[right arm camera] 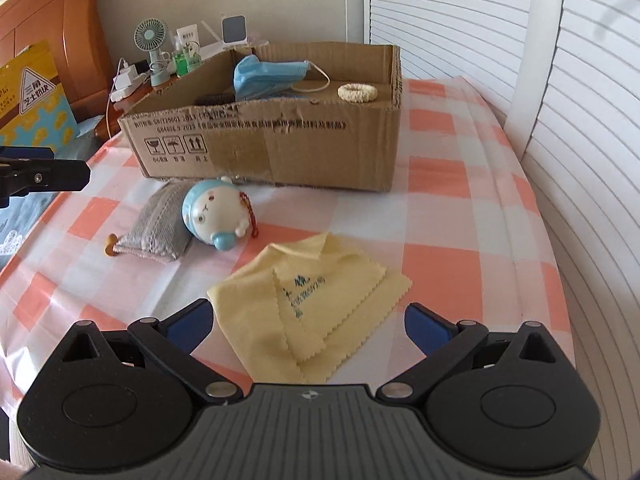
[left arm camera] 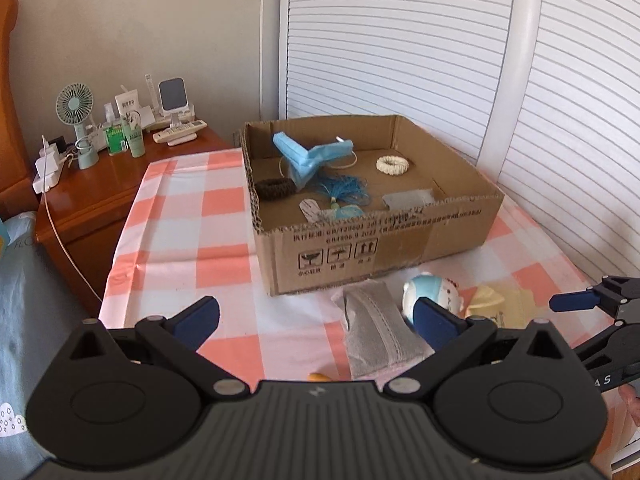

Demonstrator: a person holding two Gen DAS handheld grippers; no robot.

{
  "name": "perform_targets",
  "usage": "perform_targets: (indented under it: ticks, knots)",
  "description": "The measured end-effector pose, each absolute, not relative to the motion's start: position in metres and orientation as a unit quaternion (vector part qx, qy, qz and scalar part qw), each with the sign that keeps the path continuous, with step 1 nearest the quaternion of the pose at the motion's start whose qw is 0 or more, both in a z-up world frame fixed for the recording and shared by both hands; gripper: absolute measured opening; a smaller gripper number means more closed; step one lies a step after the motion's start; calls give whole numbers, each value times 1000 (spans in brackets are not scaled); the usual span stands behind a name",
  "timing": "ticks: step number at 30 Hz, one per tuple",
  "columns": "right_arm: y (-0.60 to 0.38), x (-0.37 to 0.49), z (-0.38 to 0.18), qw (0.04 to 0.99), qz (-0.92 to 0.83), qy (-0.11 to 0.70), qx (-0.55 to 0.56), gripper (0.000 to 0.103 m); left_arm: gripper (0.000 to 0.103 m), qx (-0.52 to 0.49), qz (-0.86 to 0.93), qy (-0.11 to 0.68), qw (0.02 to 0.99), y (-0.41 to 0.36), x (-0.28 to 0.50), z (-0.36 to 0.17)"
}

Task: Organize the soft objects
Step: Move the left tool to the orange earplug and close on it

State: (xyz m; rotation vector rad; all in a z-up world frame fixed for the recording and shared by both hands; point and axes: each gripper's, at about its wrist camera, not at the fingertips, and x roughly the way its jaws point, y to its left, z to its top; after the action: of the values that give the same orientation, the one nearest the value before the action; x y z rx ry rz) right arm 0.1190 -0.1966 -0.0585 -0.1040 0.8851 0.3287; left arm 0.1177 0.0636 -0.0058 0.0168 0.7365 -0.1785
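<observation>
Both tools spread wide, holding nothing.
Right tool (right arm camera: 308,326) hovers over the folded pale-yellow cloth (right arm camera: 310,304); left tool (left arm camera: 316,320) near the grey fabric pouch (left arm camera: 374,330).

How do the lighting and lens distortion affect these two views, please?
Left wrist view: the shutter doors bow strongly at the edges, daylight is soft, and the box is sharp. Right wrist view: the same bowing, with glare along the tablecloth and the yellow cloth crisp.
</observation>
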Motion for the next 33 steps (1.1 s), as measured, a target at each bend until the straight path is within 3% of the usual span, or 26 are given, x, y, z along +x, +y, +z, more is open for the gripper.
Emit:
perform_targets:
  ticks: [7,22,33]
  knots:
    - [-188,95,-70,880,165,426,-131,103,102,3,-91,388,917,65,103,-33]
    - [-205,131,-79,911,97,393,-71,103,102,-5,-115,436,892,63,101,-70]
    - [-204,127,-79,917,92,381,-69,103,102,60,-159,408,897,55,108,-78]
